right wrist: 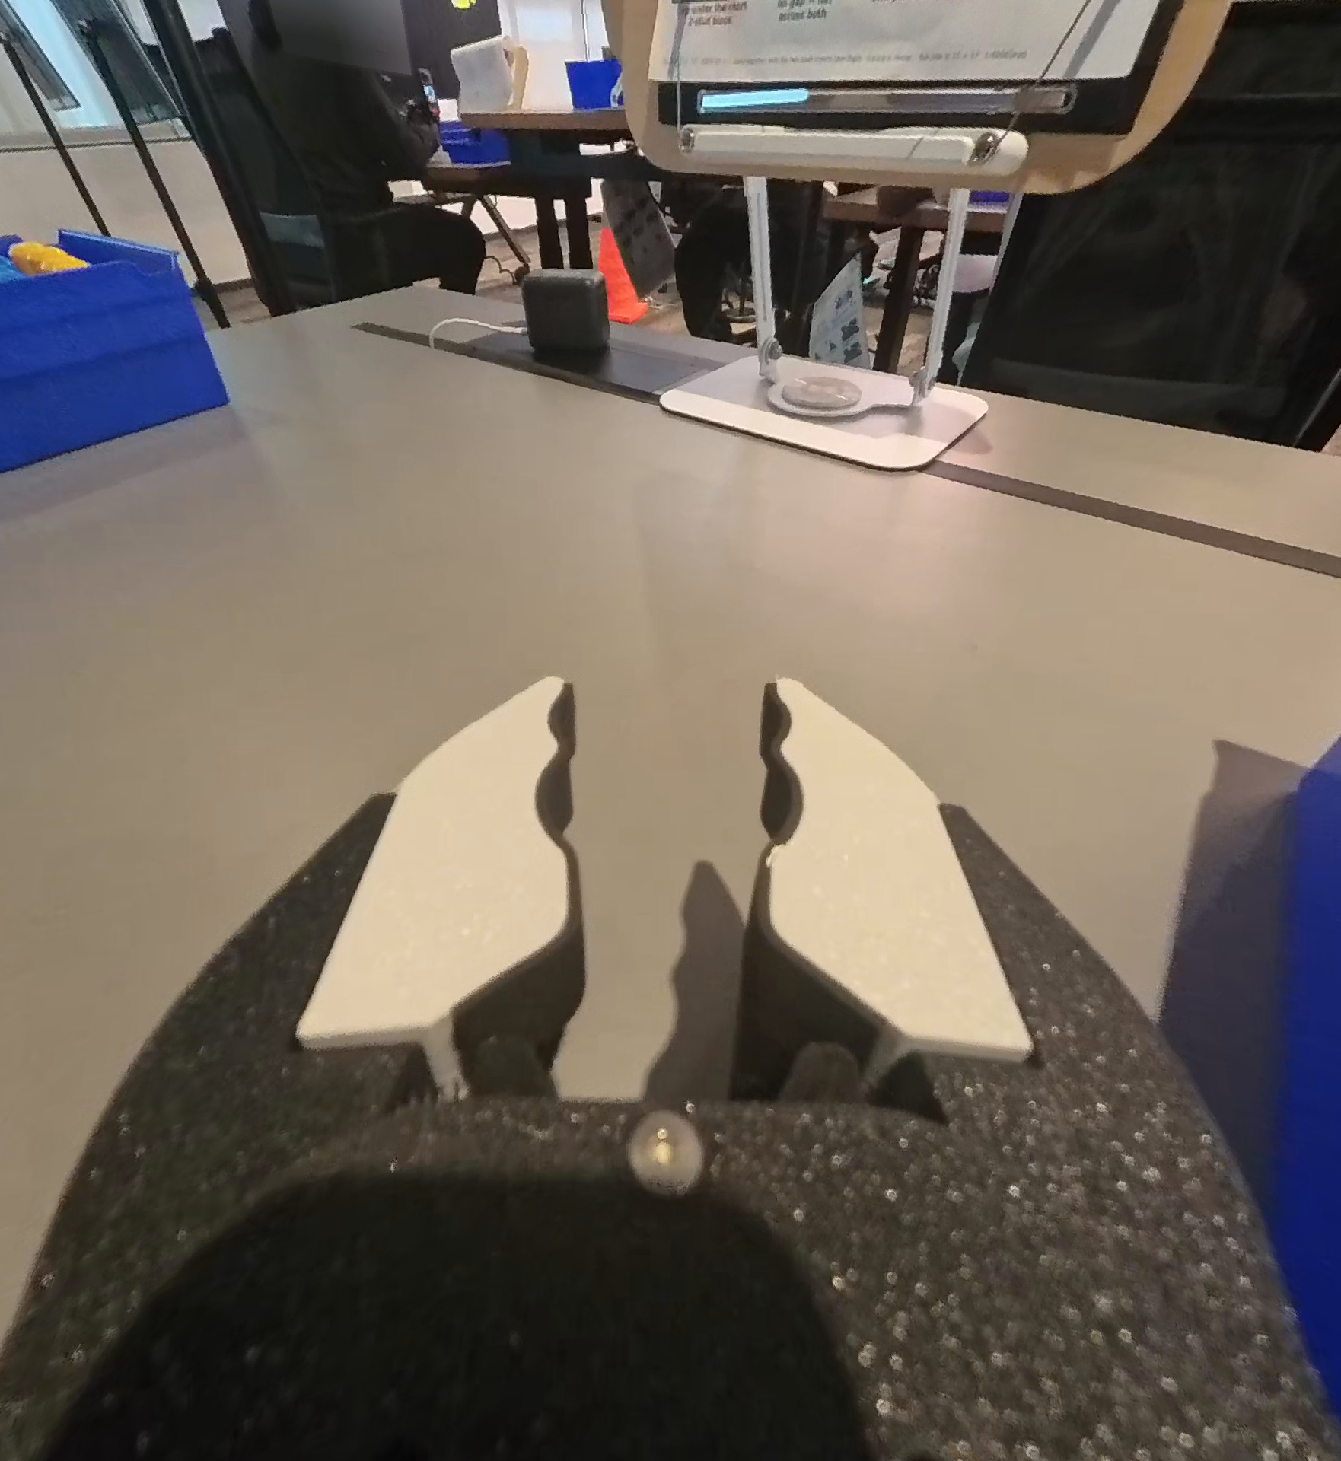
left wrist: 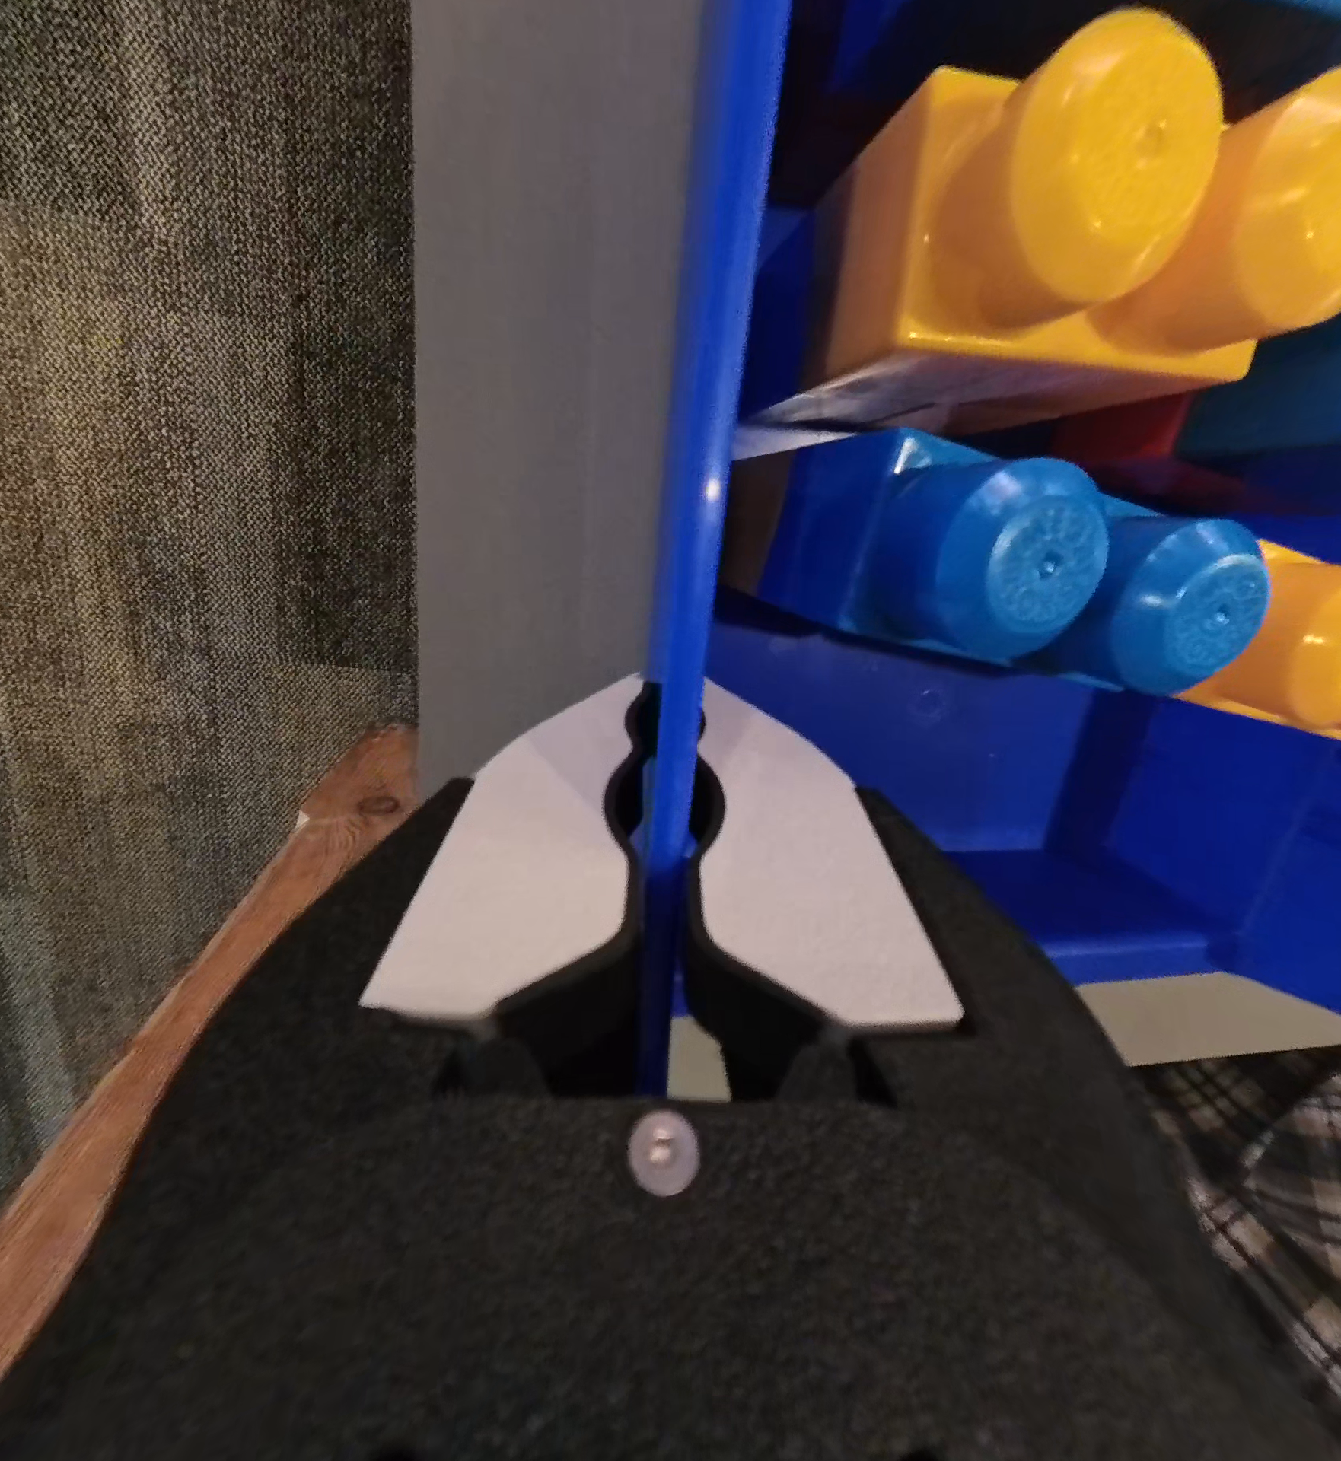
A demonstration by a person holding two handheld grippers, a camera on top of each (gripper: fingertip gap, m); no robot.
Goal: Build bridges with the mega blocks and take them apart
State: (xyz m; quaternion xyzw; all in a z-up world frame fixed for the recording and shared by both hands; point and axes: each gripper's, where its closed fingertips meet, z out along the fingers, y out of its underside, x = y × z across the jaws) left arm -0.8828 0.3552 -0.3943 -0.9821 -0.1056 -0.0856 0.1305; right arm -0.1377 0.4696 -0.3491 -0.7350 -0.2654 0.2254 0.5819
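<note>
Blocks fill the blue bin (left wrist: 730,237) whose thin wall the left gripper (left wrist: 671,711) has pinched: its jaws are closed tight on the wall's edge, the white fingers (left wrist: 525,854) pressing it from both sides. Inside the bin, just beyond that wall, a yellow block (left wrist: 1047,229) with round studs lies on its side above a blue block (left wrist: 1031,553), and another yellow piece (left wrist: 1331,648) shows at the right edge; the bin seems tipped toward the camera, though the close view makes that hard to judge. To the left of the wall lies the grey desk (left wrist: 549,395), with its wooden edge (left wrist: 177,988) and dark carpet (left wrist: 137,395) beyond. In the right wrist view the right gripper (right wrist: 667,696) hangs just above the bare desk, jaws parted with a clear gap and nothing between them. A blue bin (right wrist: 74,348) holding blue and yellow pieces sits far left on the desk, well apart from this gripper, and another blue shape (right wrist: 1300,988) rises close at the right edge. Farther back a tablet stand (right wrist: 825,411) and a small dark cube (right wrist: 564,312) rest on the desk.
</note>
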